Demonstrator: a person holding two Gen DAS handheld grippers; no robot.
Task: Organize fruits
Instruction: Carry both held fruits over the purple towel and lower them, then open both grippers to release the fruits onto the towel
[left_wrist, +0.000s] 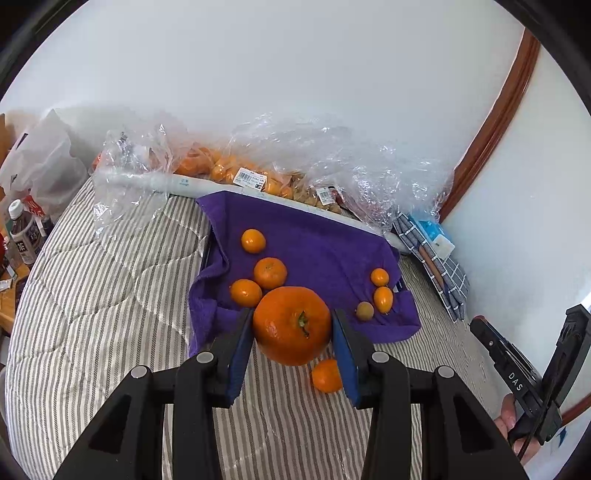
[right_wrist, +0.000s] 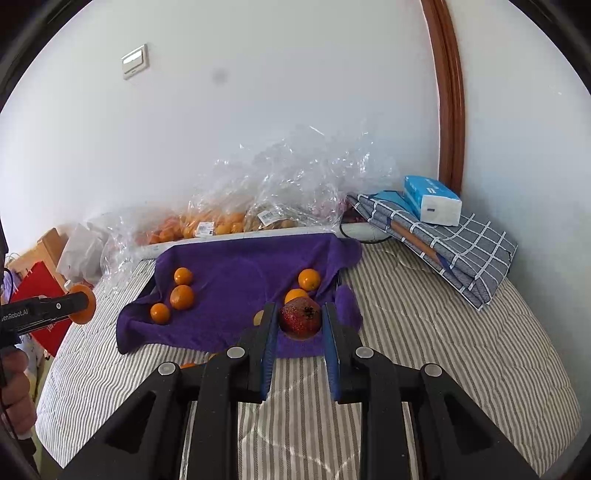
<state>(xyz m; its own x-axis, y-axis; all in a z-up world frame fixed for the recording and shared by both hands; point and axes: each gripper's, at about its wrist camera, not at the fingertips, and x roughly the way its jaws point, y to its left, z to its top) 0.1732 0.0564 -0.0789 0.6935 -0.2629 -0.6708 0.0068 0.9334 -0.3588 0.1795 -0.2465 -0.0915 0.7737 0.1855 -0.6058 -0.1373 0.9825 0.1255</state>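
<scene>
My left gripper (left_wrist: 292, 326) is shut on a large orange (left_wrist: 291, 325), held above the near edge of a purple towel (left_wrist: 314, 240) spread on the striped bed. Three small oranges (left_wrist: 269, 272) lie on the towel's left side, and small kumquat-like fruits (left_wrist: 382, 298) lie on its right. One small orange (left_wrist: 325, 374) rests on the bedding below the held one. My right gripper (right_wrist: 300, 319) is shut on a dark red pomegranate (right_wrist: 300, 317) over the towel's (right_wrist: 229, 269) near right edge. From the right wrist view the left gripper (right_wrist: 79, 302) shows at the far left with its orange.
Clear plastic bags of oranges (left_wrist: 221, 166) and other fruit line the wall behind the towel. A folded checked cloth (right_wrist: 454, 243) with a tissue pack (right_wrist: 430, 199) lies at the right. Bottles (left_wrist: 22, 232) and a white bag (left_wrist: 40, 162) stand at the left, a red bag (right_wrist: 40, 295) beside the bed.
</scene>
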